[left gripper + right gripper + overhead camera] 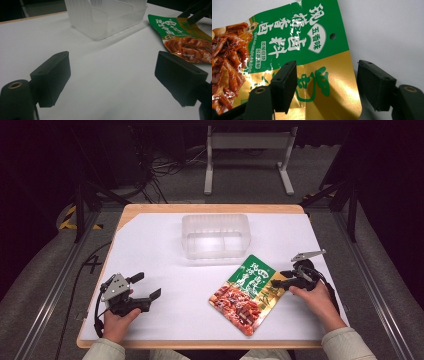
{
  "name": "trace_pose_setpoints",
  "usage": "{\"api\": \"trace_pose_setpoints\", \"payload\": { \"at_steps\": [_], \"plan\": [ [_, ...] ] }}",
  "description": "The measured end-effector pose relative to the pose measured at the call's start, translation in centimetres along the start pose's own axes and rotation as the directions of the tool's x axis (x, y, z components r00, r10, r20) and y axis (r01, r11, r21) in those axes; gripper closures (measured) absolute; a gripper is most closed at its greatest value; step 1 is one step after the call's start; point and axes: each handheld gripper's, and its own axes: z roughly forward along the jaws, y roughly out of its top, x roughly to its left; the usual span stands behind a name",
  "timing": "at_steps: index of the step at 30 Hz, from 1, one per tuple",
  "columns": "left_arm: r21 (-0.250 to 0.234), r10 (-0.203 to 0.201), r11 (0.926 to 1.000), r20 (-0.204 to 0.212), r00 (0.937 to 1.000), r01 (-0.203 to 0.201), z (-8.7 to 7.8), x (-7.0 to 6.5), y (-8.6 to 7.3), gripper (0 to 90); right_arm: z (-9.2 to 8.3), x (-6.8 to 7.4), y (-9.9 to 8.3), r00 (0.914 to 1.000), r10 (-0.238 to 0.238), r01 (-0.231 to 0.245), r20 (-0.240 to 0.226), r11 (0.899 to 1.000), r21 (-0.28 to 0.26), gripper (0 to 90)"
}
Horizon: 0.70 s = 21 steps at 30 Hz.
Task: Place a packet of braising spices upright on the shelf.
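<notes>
A snack packet [248, 293], green and gold with a picture of red-brown food, lies flat on the white table cover right of centre. My right gripper [277, 280] reaches its top right corner from the right. In the right gripper view the packet [294, 37] has its gold corner between the jaws of the right gripper [327, 85]; one jaw is over the foil, the other just past its edge, and the pads stand apart from it. My left gripper [146, 285] rests at the front left, open with nothing in it [112, 75].
A clear plastic container [216, 236] with an inner divider stands at the back centre, also seen ahead of the left gripper [107, 15]. The white cover [165, 315] spans the wooden table. Cables and a metal stand sit on the floor beyond.
</notes>
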Motion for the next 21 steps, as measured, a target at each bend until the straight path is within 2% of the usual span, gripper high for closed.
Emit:
{"api": "trace_pose_setpoints", "payload": {
  "at_steps": [7,12,16,19,21],
  "plan": [
    [0.001,0.003,1.0,0.002,1.0,-0.003,0.1,0.0,0.0,14.2,-0.1,0.1,0.0,0.9998,-0.006,0.006,-0.02,1.0,0.006,40.3],
    [0.003,0.004,1.0,0.0,1.0,-0.004,0.1,0.0,0.0,14.2,-0.8,0.3,0.2,0.9988,0.001,-0.002,-0.049,1.0,-0.017,44.9],
    [0.003,0.004,1.0,0.001,1.0,-0.004,0.1,0.0,0.0,14.3,-1.1,0.6,0.3,0.9969,-0.014,0.013,-0.078,1.0,-0.023,49.7],
    [0.003,0.004,1.0,0.002,1.0,-0.004,0.1,0.0,0.0,14.4,-0.8,0.9,0.2,0.9936,-0.033,0.033,-0.108,0.999,0.0,55.1],
    [0.001,0.004,1.0,0.004,1.0,-0.004,0.1,-0.1,0.0,14.4,-0.5,1.1,0.2,0.9936,-0.048,0.049,-0.102,0.999,0.014,57.5]
  ]
}}
